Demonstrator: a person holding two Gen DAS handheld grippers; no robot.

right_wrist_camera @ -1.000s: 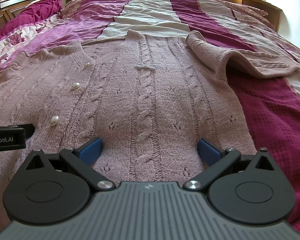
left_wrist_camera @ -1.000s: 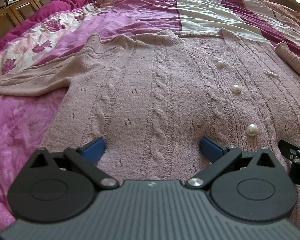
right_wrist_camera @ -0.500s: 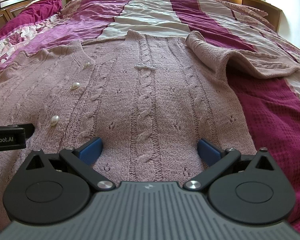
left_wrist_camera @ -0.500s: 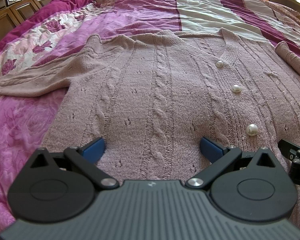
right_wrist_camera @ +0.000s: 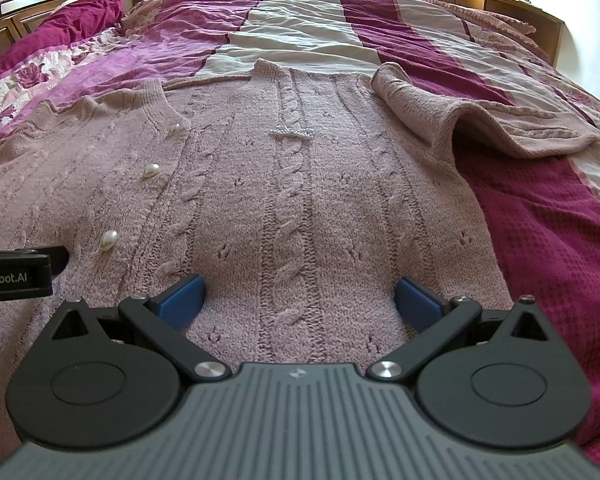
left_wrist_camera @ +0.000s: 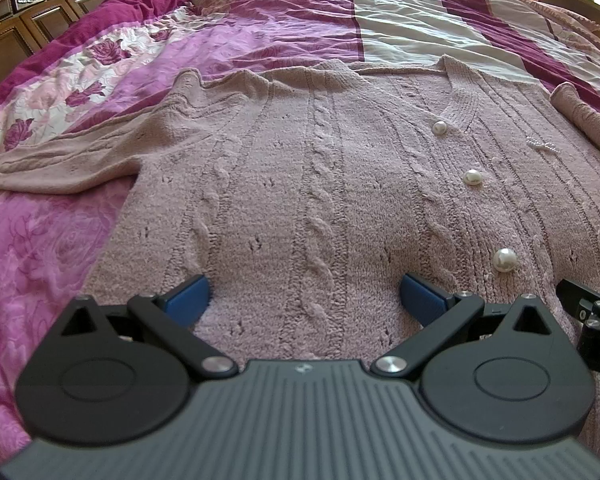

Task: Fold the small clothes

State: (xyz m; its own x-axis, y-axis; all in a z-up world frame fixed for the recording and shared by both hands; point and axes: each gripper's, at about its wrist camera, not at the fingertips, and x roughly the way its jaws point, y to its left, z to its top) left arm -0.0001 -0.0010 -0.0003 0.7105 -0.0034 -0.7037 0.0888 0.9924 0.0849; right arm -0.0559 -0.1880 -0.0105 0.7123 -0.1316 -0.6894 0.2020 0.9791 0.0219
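On the bed, a dusty-pink cable-knit cardigan [left_wrist_camera: 312, 184] lies spread flat, front up, across the striped and flowered bedspread [left_wrist_camera: 52, 240], collar away from the cameras and hem toward them. The left gripper [left_wrist_camera: 306, 294] sits low over the hem on its side of the body, blue fingers spread wide with nothing between them, and the right gripper [right_wrist_camera: 298, 298] matches it on the other half, also wide apart and empty. Three pearl buttons [left_wrist_camera: 472, 177] run down the front between the two tools. The left sleeve [left_wrist_camera: 72, 160] stretches out flat over the bedspread; the right sleeve [right_wrist_camera: 472, 120] is bunched and doubled over itself beside the shoulder. No fold is made yet, so this looks like the lining-up step, both tools poised at the bottom edge. The next move, I'd say, calls for each gripper to drop onto the hem, pinch a thick bit of knit and carry it toward the collar, or else tuck the sleeves in first. That rumpled right sleeve wants smoothing, and the soft knit may stretch if pulled unevenly.
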